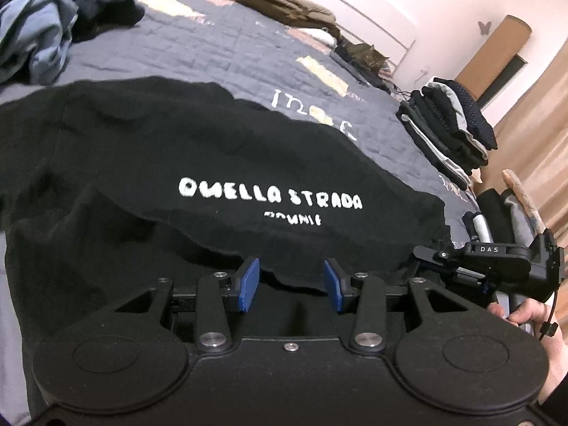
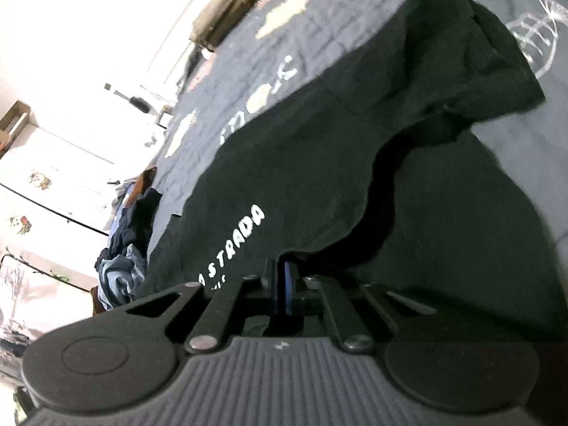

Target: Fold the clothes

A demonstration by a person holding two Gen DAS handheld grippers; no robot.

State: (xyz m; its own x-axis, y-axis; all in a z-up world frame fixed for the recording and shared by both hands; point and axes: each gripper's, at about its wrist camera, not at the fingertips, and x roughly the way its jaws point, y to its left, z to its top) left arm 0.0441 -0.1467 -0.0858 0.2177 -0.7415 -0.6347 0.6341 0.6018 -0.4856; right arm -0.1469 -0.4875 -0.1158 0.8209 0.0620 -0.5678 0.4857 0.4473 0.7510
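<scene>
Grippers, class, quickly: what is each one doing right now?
Left gripper: open, blue pads apart at the hem of the black printed cotton shirt, gripping nothing.
Right gripper: shut on the shirt's edge.

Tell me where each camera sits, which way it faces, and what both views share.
Left wrist: behind the open left gripper, facing across the bed over the black shirt; the right gripper and a hand show at right.
Right wrist: behind the right gripper, shut on the shirt's edge, tilted, facing along the bed toward the wall.
Shared: the shirt, its white lettering, the bed.
</scene>
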